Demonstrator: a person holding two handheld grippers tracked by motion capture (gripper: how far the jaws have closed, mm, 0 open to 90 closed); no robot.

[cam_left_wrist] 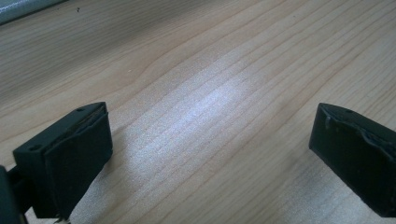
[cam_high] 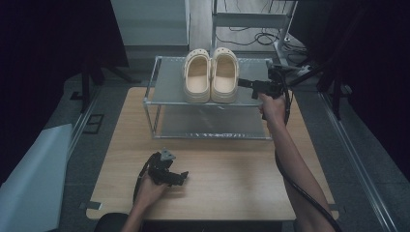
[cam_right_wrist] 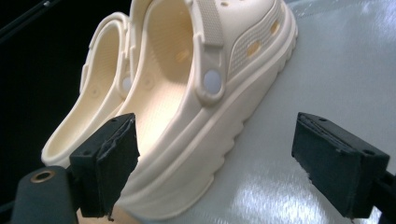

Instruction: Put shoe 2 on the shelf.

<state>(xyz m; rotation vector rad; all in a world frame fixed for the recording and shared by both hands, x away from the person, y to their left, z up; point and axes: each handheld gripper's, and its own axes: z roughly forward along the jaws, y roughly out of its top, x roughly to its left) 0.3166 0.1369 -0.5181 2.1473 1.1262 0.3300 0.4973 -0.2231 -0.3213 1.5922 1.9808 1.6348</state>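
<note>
Pair: two cream foam clogs with perforated uppers and heel straps sit side by side, touching, on the top tier of a two-tier grey metal shoe rack [cam_high: 169, 77] at the far side of the pale wooden bench [cam_high: 217, 183].
Near clog: the right-hand cream clog [cam_high: 225, 75] is the one closest to the working claw; the left-hand cream clog [cam_high: 197, 76] lies beyond it.
Long axis: both clogs run front to back on the shelf, heels toward the person, toes away.
Right claw [cam_high: 243, 83]: held level at the shelf's right side, pointing leftward across the rack at the outer flank of the near clog, so its line of approach crosses the clog's long axis.
Right claw, state: released, jaws spread wide, nothing pressed between them. In the right gripper view the clog's thick ribbed sole [cam_right_wrist: 196, 158] reaches in between the jaws toward the left one, but the pads stand clear of it.
Left claw [cam_high: 180, 178]: resting low on the bench near the front edge, well apart from the rack; released, with bare wood between the jaws.
Nearer hand: the right, by far.
Judgement: any grip on this line would fall across the clog's side wall or heel end, not along its length.
</note>
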